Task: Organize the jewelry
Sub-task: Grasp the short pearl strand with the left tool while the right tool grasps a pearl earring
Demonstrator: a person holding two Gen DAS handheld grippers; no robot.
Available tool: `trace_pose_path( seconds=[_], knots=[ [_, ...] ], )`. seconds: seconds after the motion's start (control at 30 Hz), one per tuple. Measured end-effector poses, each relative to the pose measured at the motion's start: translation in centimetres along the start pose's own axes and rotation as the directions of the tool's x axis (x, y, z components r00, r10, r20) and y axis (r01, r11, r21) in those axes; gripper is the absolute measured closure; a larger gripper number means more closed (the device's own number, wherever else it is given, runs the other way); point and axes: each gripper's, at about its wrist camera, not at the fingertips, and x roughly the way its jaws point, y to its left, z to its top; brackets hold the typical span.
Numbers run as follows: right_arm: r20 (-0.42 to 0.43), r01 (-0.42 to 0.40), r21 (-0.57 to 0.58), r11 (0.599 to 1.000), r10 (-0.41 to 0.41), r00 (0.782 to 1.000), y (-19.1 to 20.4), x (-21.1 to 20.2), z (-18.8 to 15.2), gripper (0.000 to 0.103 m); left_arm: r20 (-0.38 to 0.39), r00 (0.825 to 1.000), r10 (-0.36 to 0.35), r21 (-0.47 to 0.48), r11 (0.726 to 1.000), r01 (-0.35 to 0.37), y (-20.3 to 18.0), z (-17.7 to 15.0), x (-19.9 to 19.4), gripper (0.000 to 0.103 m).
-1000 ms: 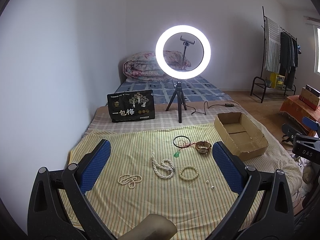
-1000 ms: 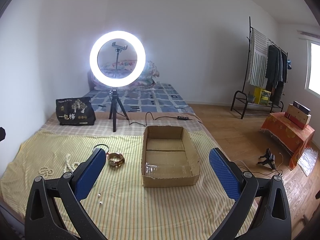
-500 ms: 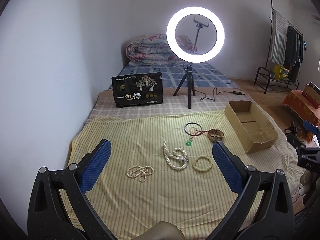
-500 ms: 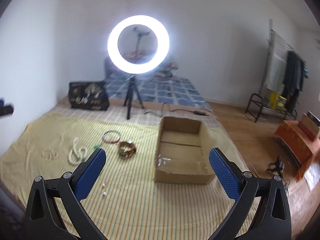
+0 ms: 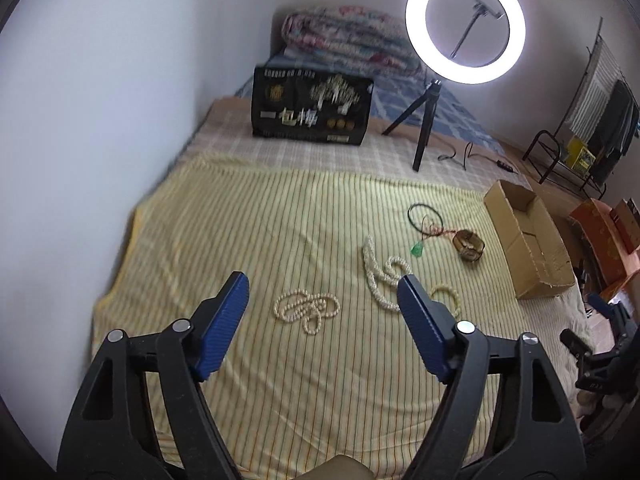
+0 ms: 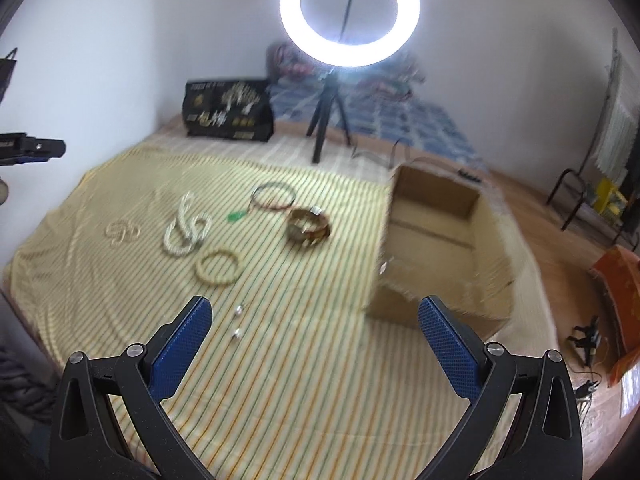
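**Both tongs wide, poised over scattered jewelry**

While nothing is gripped yet, I hold my left gripper (image 5: pixel 322 308) spread wide and empty above the striped yellow cloth (image 5: pixel 240 220), angled down at the small pearl strand (image 5: pixel 306 308) lying just ahead between its blue pads. My right gripper (image 6: pixel 316 334) hangs equally wide and empty, tilted down, two tiny earrings (image 6: pixel 237 322) nearest it. Beyond lie a bead bracelet (image 6: pixel 218 267), a thick pearl rope (image 6: pixel 187 227), a gold watch (image 6: pixel 309 226) and a green-pendant cord (image 6: pixel 273 196). Right of these, the cardboard box (image 6: pixel 436 248) sits open-topped, probably so pieces drop in easily. Farthest stands a ring light (image 6: pixel 350 12).
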Motion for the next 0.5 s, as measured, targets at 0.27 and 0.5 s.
trace_pose_path(
  seconds=[0.27,0.5],
  knots=[
    [-0.167,-0.122,-0.030,0.992,0.115,0.979,1.5,3.9,-2.1,0.007,-0.178,0.984,-0.030,0.027,0.999,0.035,0.6,-2.1,5.1,0.032],
    [-0.242,-0.177,0.020,0.984,0.176,0.954,1.5,6.4,-2.9,0.020,-0.272,0.962,0.013,0.135,0.990,0.025,-0.9,-3.2,9.4,0.032]
  ],
)
